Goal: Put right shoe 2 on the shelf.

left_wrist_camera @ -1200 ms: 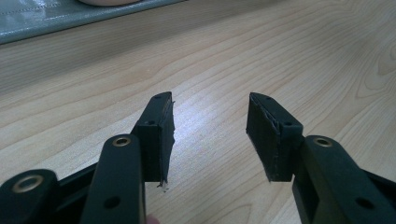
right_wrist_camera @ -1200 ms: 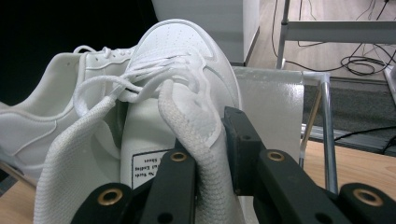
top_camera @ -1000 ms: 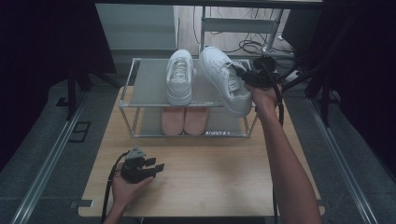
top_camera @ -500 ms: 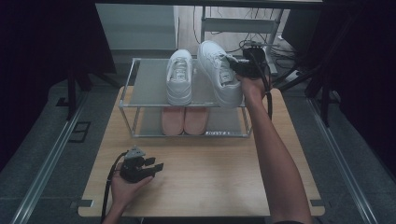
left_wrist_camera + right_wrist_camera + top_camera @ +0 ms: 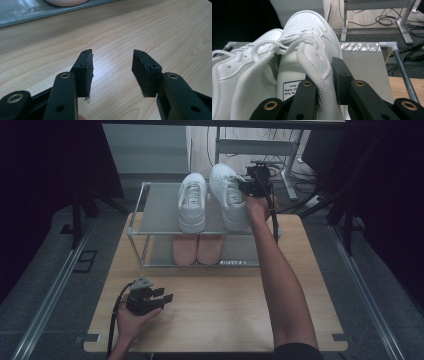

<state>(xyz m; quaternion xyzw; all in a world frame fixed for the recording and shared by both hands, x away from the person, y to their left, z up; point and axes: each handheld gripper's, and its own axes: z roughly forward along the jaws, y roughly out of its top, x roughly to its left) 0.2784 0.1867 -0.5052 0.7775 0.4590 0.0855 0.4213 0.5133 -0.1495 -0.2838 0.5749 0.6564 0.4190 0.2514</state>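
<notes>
Jaws of the right gripper (image 5: 246, 185) clamp the white sneaker's (image 5: 227, 195) collar, arm outstretched; the left gripper (image 5: 161, 298) rests, jaws apart.

I seem to be working in a lab or test room: the pale wooden table (image 5: 220, 320) stands on grey carpet between metal floor rails (image 5: 50, 295). At the top of the frame black cables (image 5: 295, 170) tangle under a metal-framed bench (image 5: 260, 145), with darkness either side.

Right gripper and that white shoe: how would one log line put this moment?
right gripper: shut on right white shoe collar | shoe: on rack top | left gripper: open, empty
</notes>
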